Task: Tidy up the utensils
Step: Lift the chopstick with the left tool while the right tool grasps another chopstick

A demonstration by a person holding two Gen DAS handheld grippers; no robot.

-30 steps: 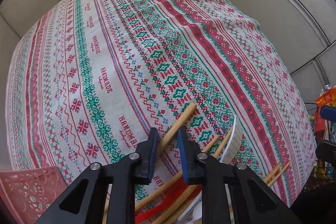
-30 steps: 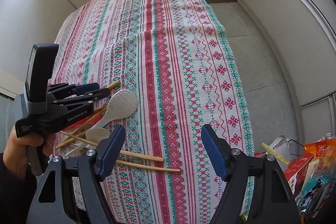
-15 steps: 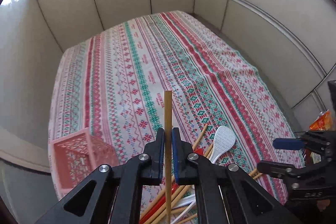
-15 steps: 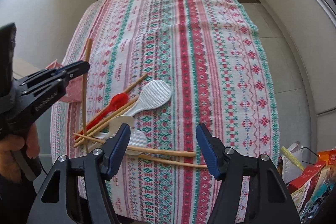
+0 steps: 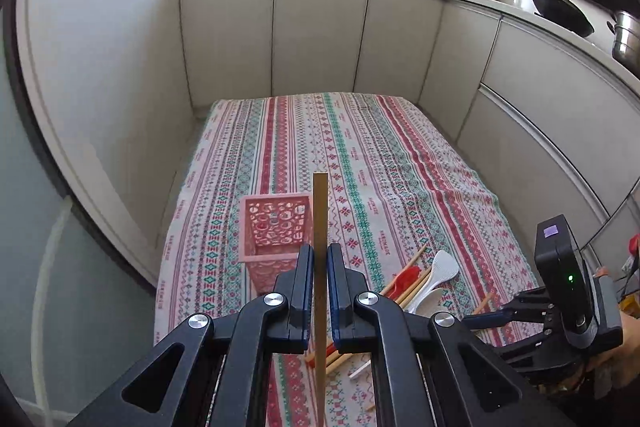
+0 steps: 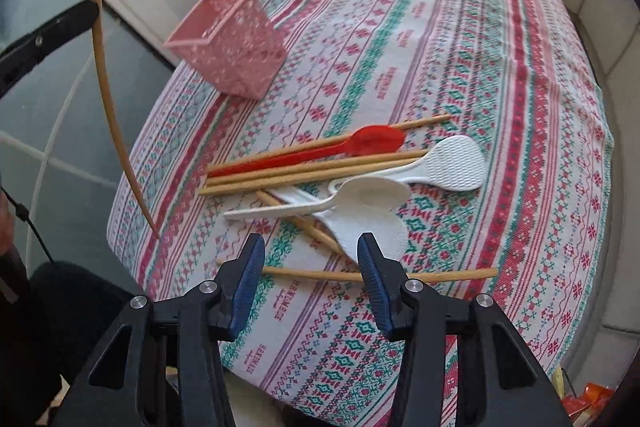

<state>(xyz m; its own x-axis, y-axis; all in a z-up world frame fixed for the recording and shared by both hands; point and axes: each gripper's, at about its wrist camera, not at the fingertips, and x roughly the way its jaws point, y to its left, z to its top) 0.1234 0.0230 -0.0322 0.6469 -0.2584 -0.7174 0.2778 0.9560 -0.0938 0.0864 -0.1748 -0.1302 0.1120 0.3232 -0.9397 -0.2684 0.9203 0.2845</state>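
My left gripper is shut on a wooden chopstick and holds it upright in the air, just right of and nearer than a pink lattice basket. The right wrist view shows that chopstick at far left and the basket beyond it. My right gripper is open and empty, low over a pile of utensils: several chopsticks, a red spoon and white rice paddles. The pile also shows in the left wrist view.
The table wears a red-and-green patterned cloth and stands in a corner of white cabinets. One chopstick lies near the cloth's front edge. Snack packets lie on the floor at the right.
My left gripper closed on a chopstick, lifted it out of the pile and swung it upright toward the pink basket. My right gripper moved in over the pile.
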